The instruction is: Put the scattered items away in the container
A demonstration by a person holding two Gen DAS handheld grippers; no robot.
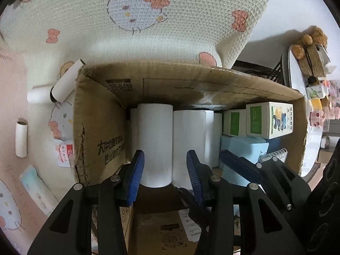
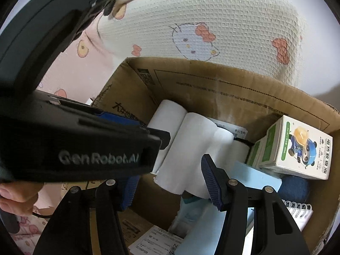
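**Both grippers over the cardboard box, jaws apart**

The left gripper (image 1: 163,174) sits inside the cardboard box (image 1: 99,127) with its blue pads spread. A white paper roll (image 1: 154,144) lies between them, its near end level with the fingertips, and neither pad visibly presses it. A second white roll (image 1: 189,146) lies just beside it, behind the right-hand pad. Green-and-white cartons (image 1: 268,120) are stacked toward the box's right wall, over a light blue pack (image 1: 242,148) and a spiral notebook (image 1: 276,155).

The right gripper (image 2: 170,180) also hovers over the box with jaws apart, holding nothing; the rolls lie ahead of its fingertips.

Outside the box's left wall, on the cartoon-print blanket (image 1: 148,21), lie two more white rolls (image 1: 65,82) and a cardboard tube (image 1: 21,139).
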